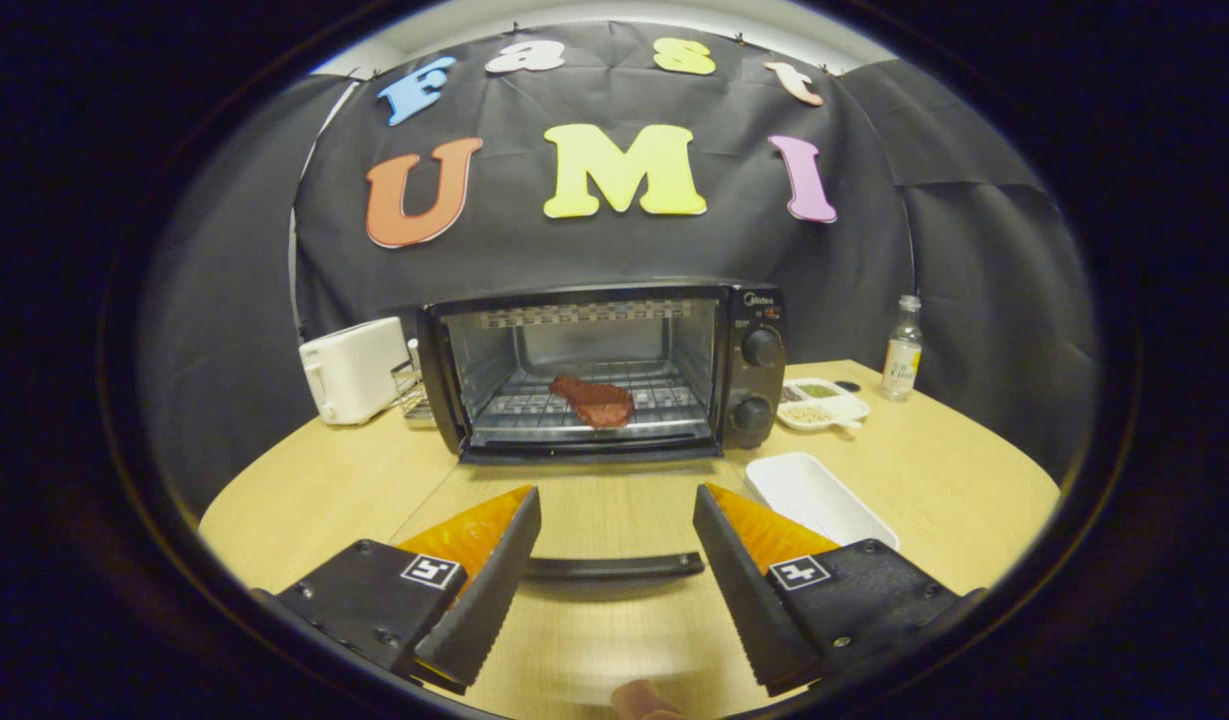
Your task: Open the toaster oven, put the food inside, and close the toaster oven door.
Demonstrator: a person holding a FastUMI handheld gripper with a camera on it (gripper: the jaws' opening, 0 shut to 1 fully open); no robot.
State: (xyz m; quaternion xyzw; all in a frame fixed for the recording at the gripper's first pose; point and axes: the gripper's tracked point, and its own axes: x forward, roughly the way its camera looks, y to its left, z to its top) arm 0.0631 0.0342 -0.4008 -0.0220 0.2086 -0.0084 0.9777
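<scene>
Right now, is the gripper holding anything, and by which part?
Nothing is held. The gripper is open, its fingers apart either side of the open oven door's handle without touching it. The food lies on the oven rack.

A white pop-up toaster (354, 368) stands at the far left of the wooden bench (304, 490), a small wire rack (410, 392) just right of it. Far right, a divided white dish (824, 402) holds seasonings, a clear bottle (903, 349) beyond. A white rectangular tray (814, 495) lies nearer.
</scene>
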